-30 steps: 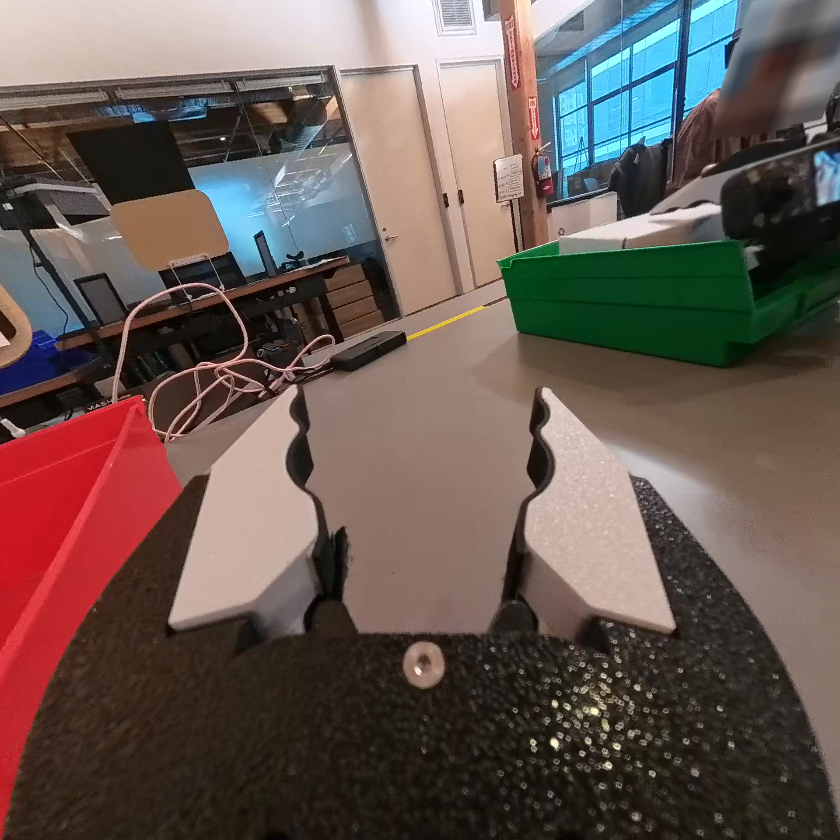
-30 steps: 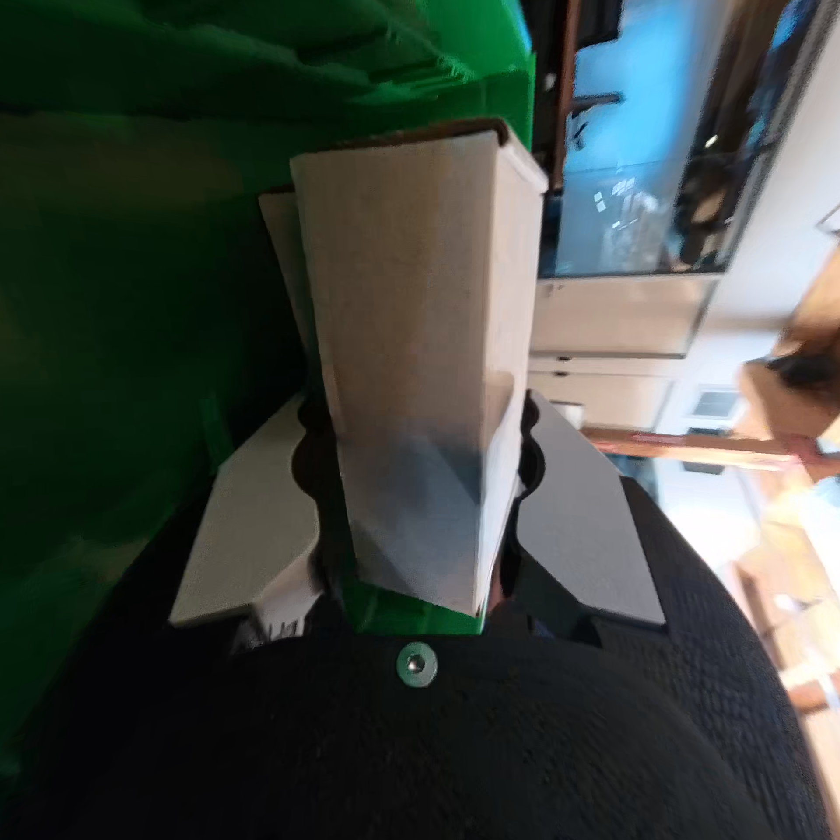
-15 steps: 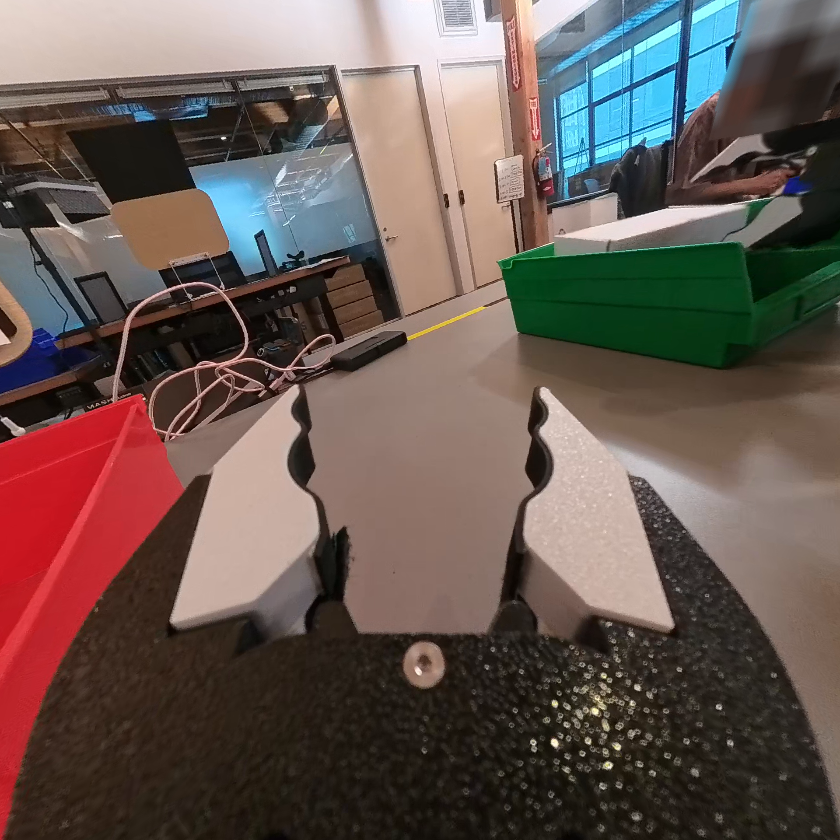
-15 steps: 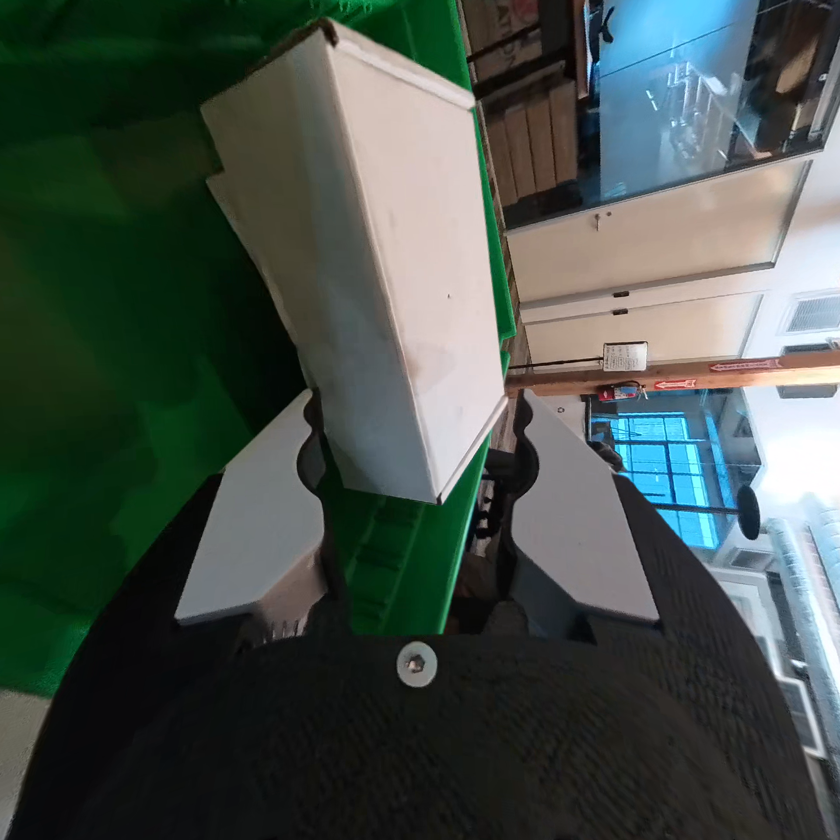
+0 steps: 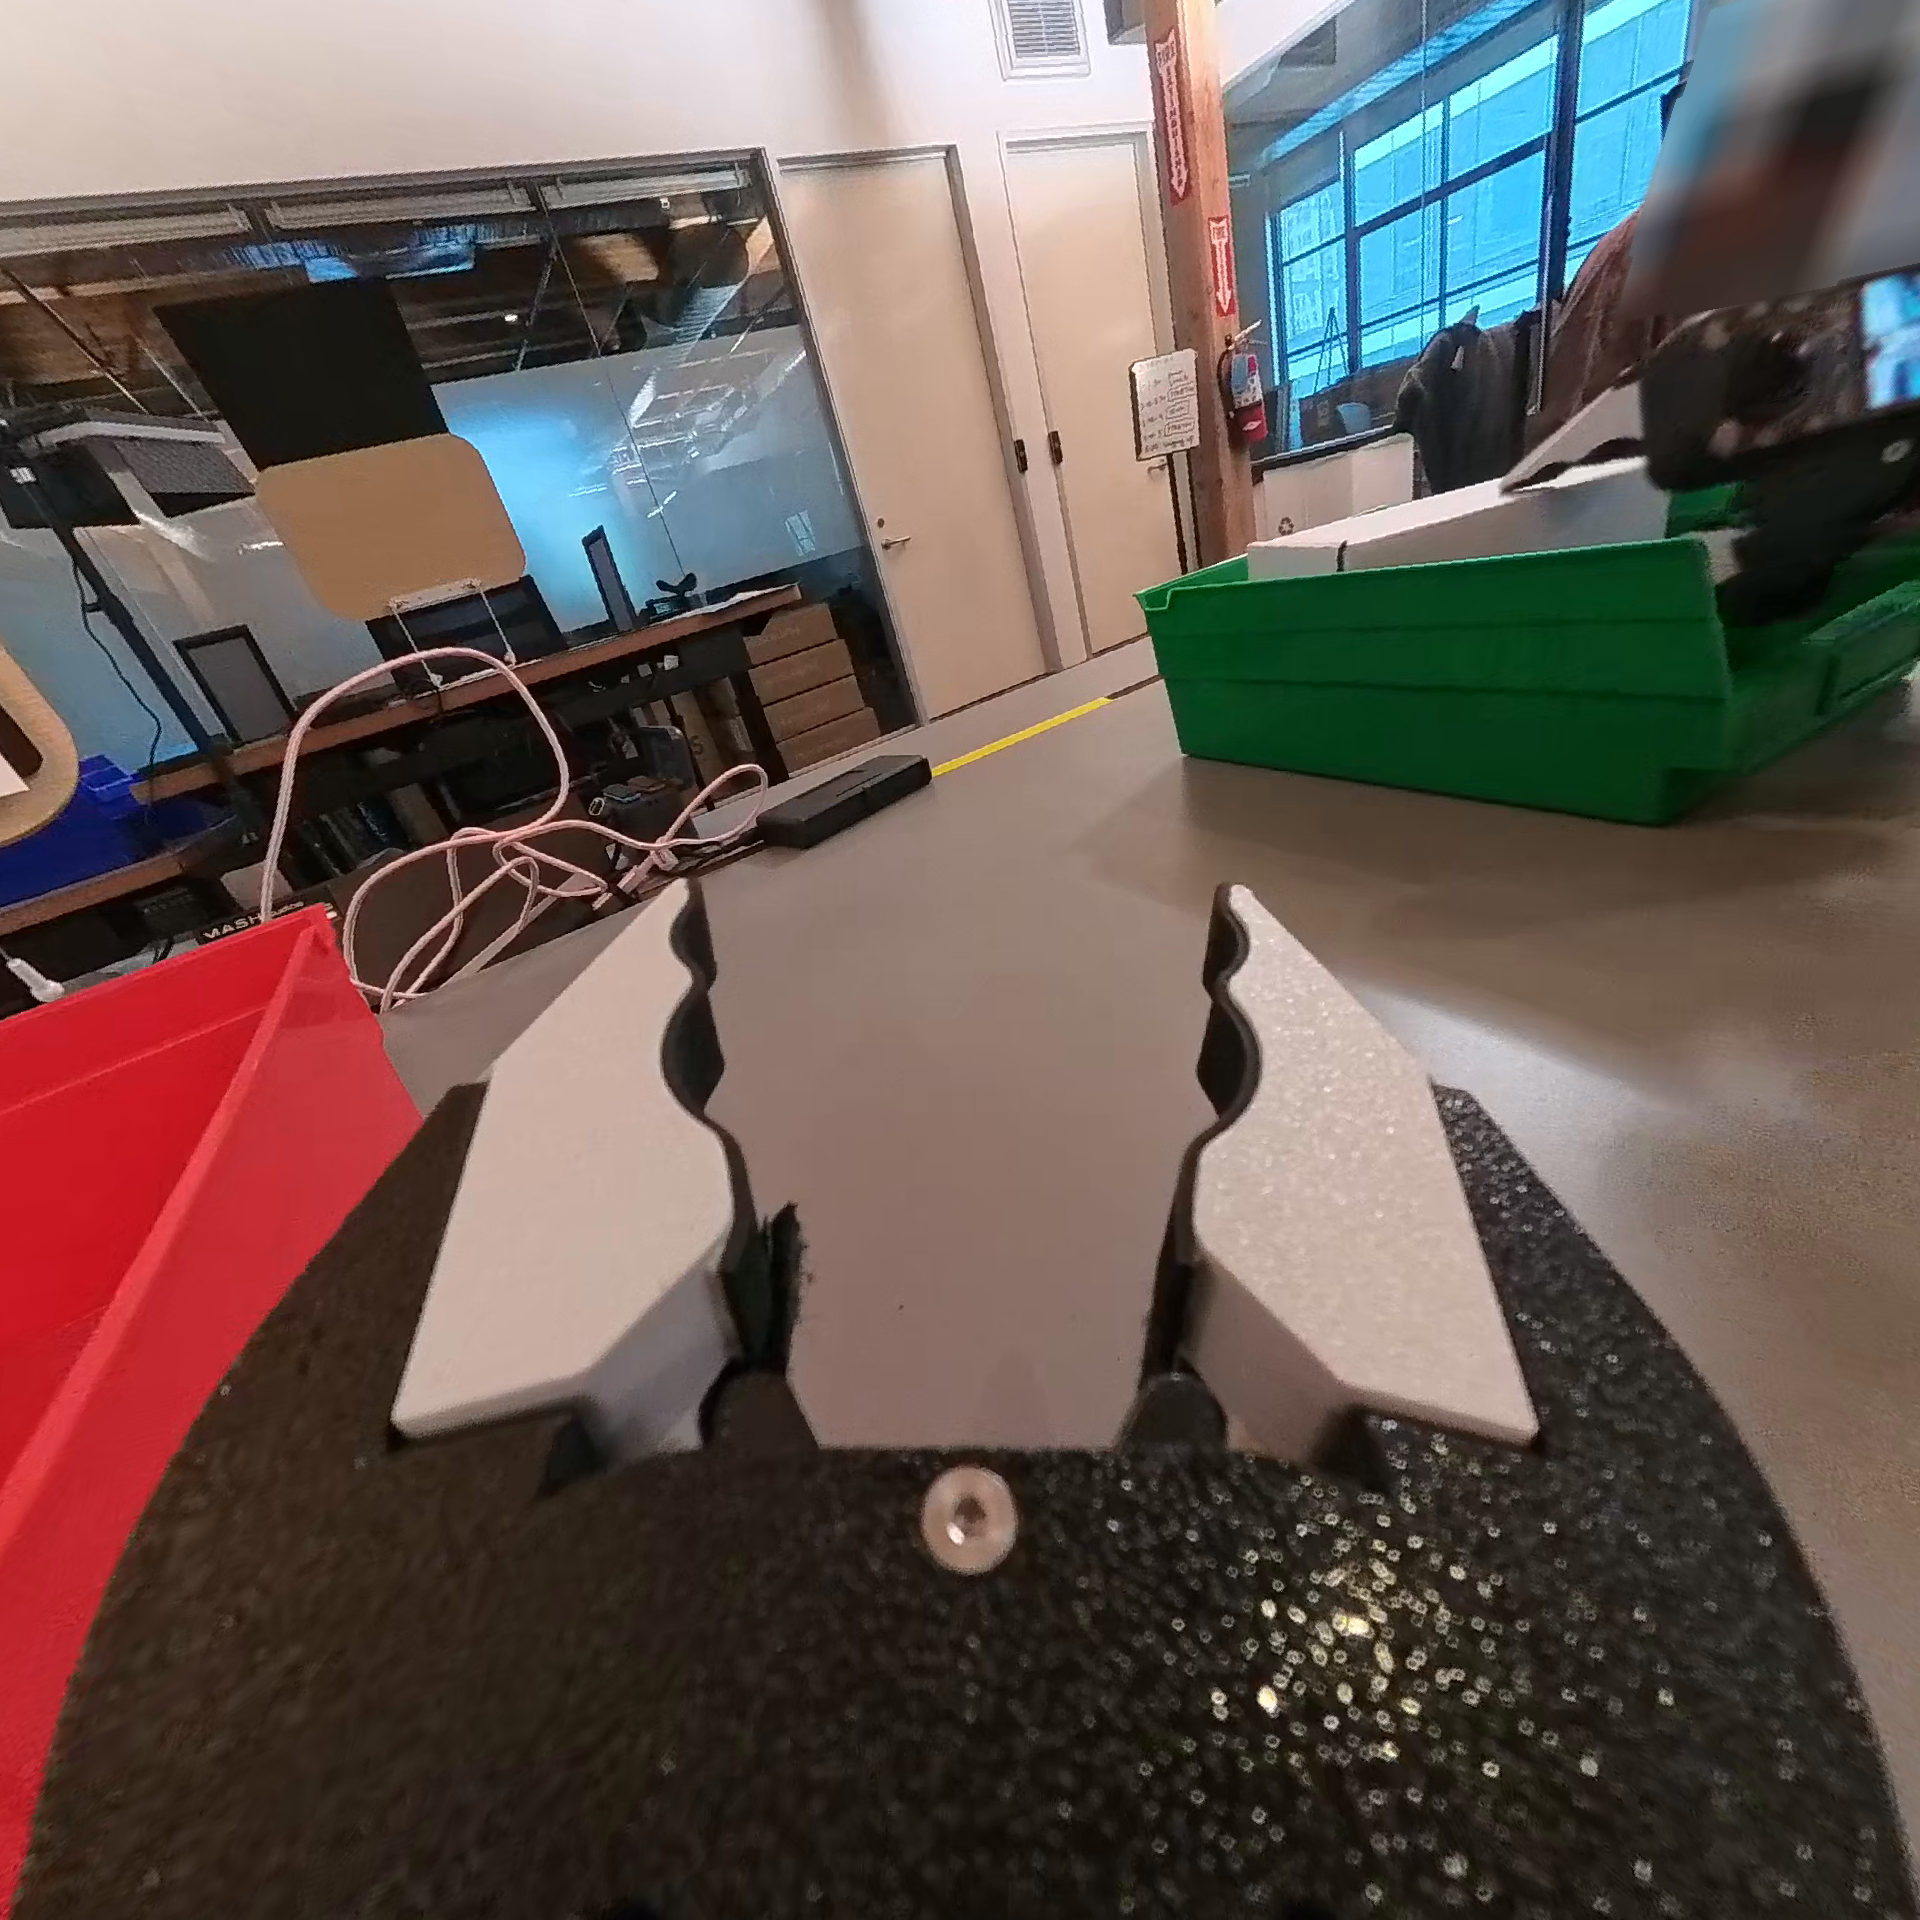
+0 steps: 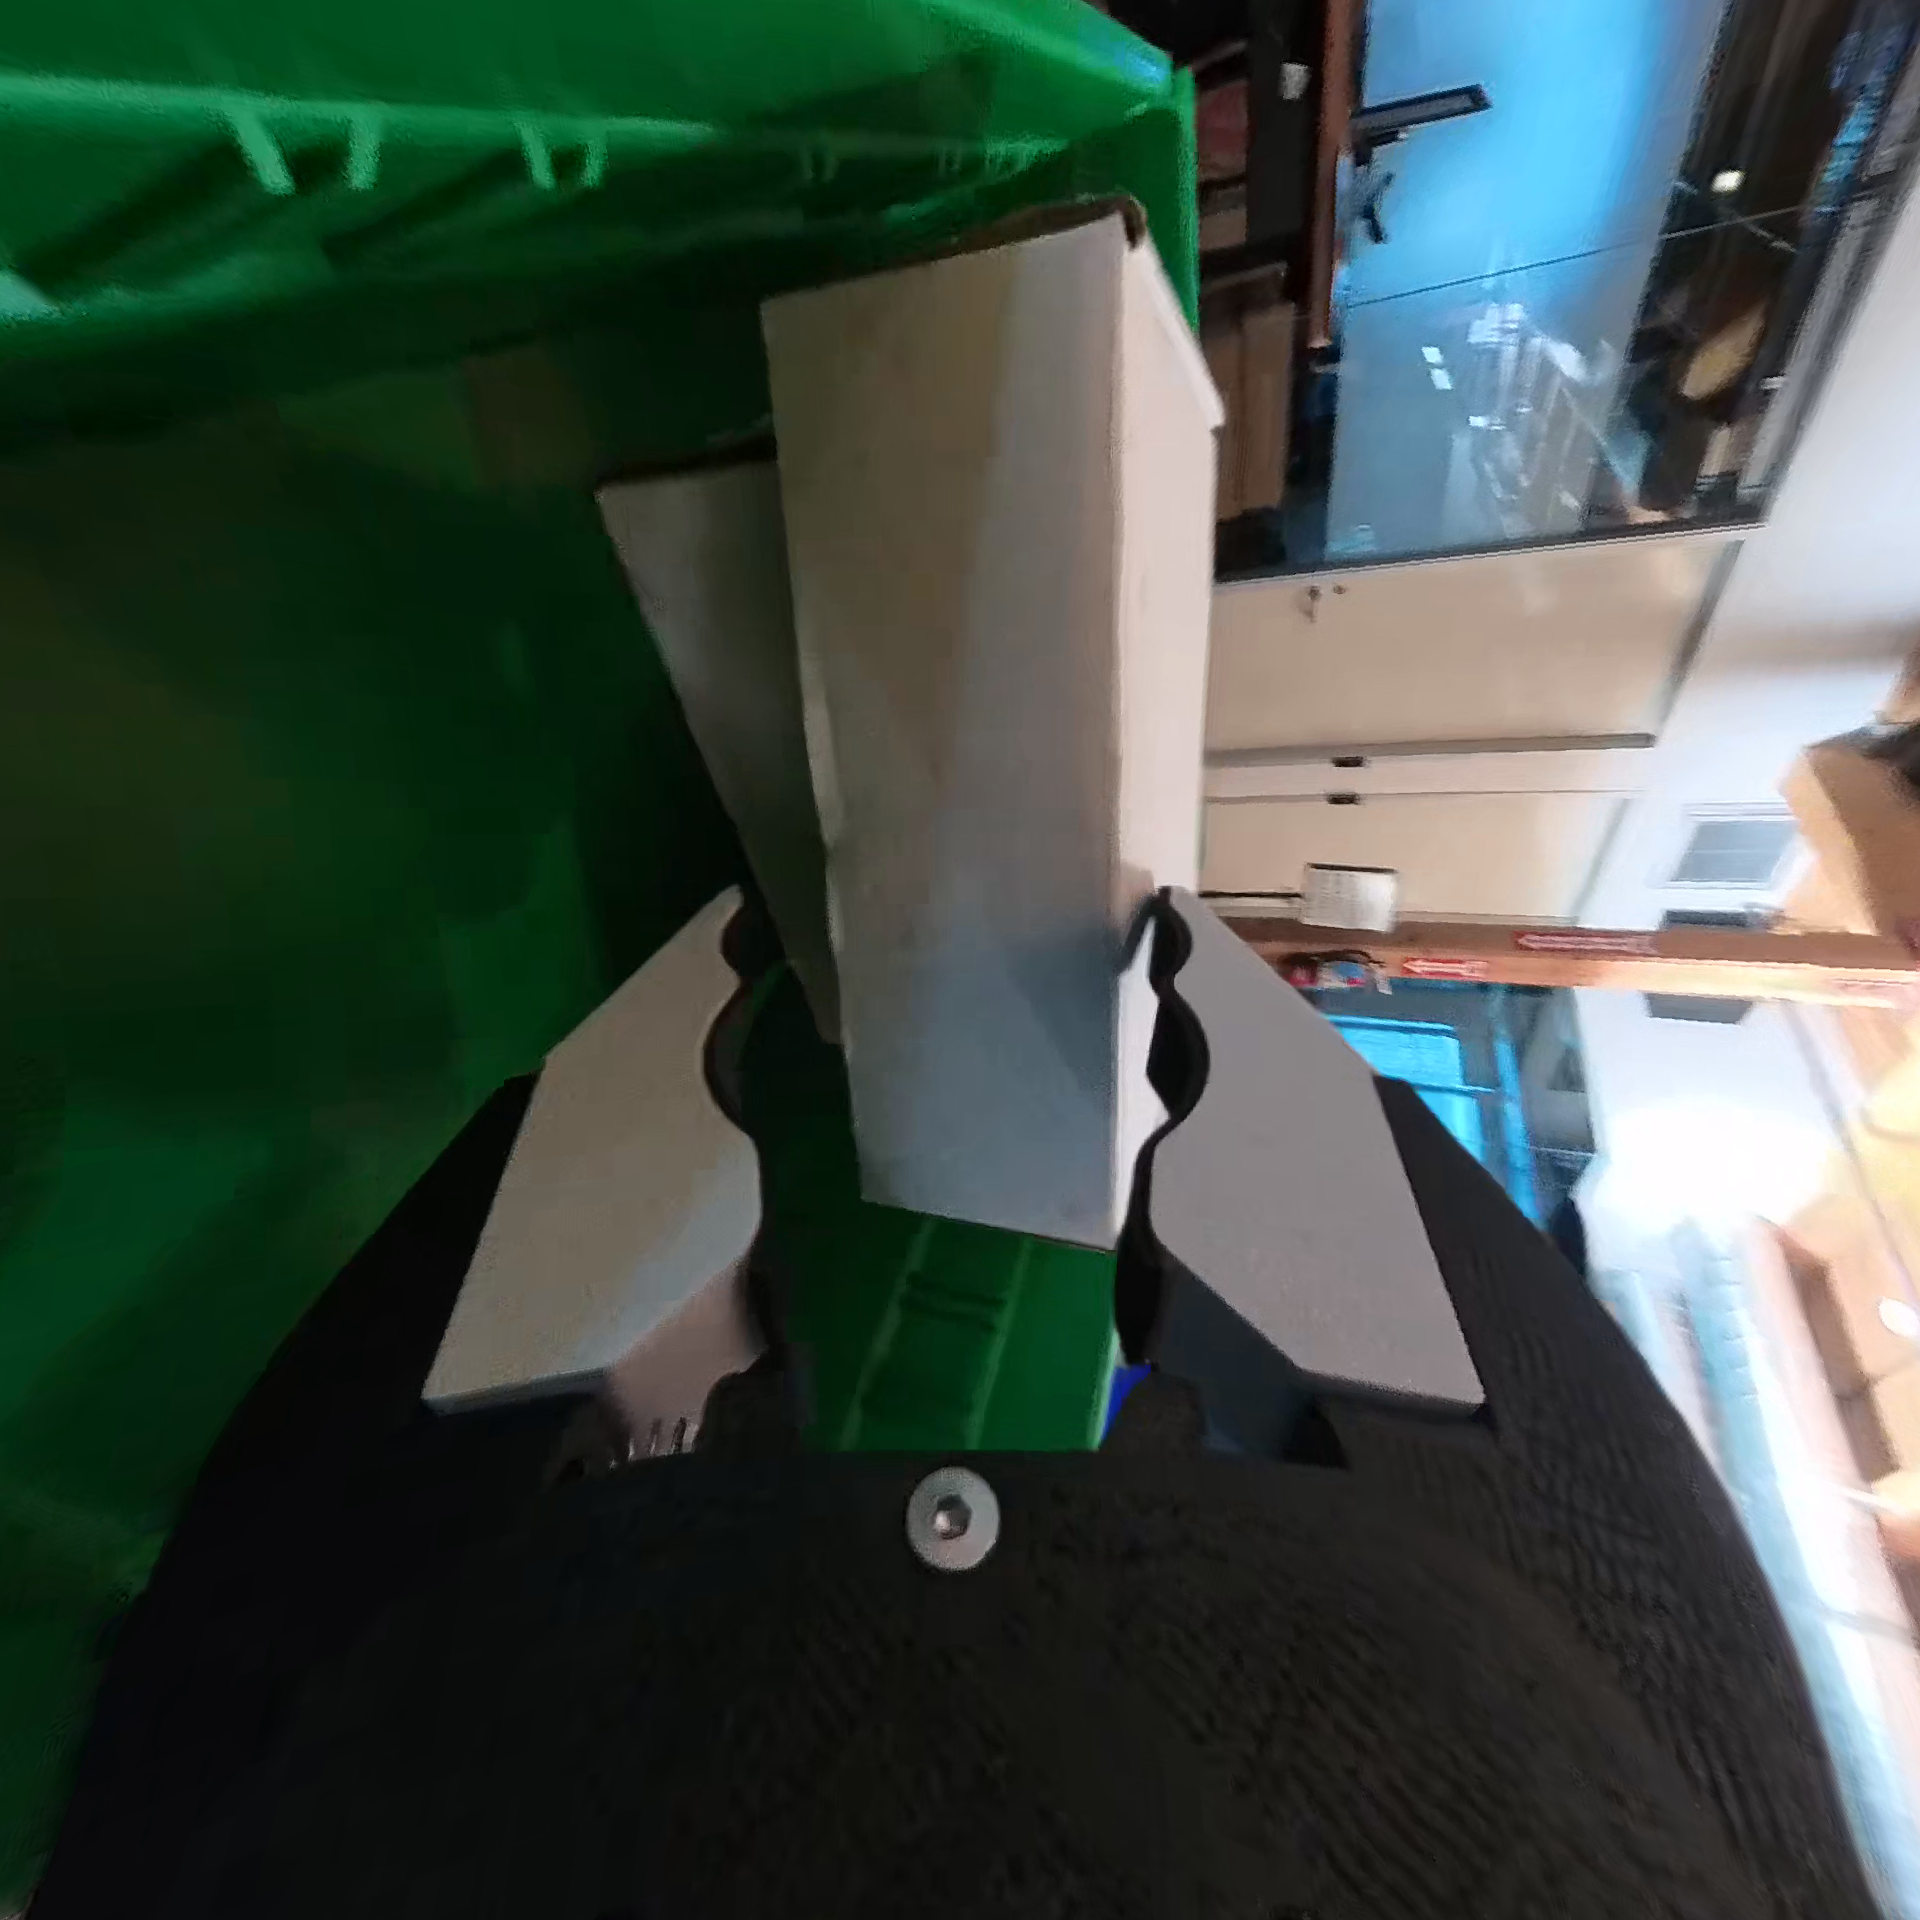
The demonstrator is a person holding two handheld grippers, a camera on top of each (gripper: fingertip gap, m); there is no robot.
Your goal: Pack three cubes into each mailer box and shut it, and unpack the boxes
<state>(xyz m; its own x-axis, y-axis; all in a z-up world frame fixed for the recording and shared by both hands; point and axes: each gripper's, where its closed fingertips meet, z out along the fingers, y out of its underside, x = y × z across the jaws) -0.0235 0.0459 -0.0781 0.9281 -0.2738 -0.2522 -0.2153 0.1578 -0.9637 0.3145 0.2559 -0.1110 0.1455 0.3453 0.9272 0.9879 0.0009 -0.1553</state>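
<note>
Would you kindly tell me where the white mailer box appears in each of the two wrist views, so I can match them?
Left wrist view: the mailer box is far off at upper right, sticking up out of the green bin, with the right gripper at its end.
Right wrist view: the box fills the centre, standing between the fingers, its lower end near the right pad.
Shared landmark: the green bin.

Left wrist view: camera sits low over the grey bench (image 5: pixel 1039 935), level, facing along it toward a glass-walled room, with a red bin (image 5: pixel 156 1143) close at its left. Right wrist view: camera is rolled sideways, room lines running vertical, very near a white mailer box (image 6: pixel 987 779). Both views share the green bin (image 5: pixel 1455 675) (image 6: pixel 312 623) and that box (image 5: pixel 1455 520).
</note>
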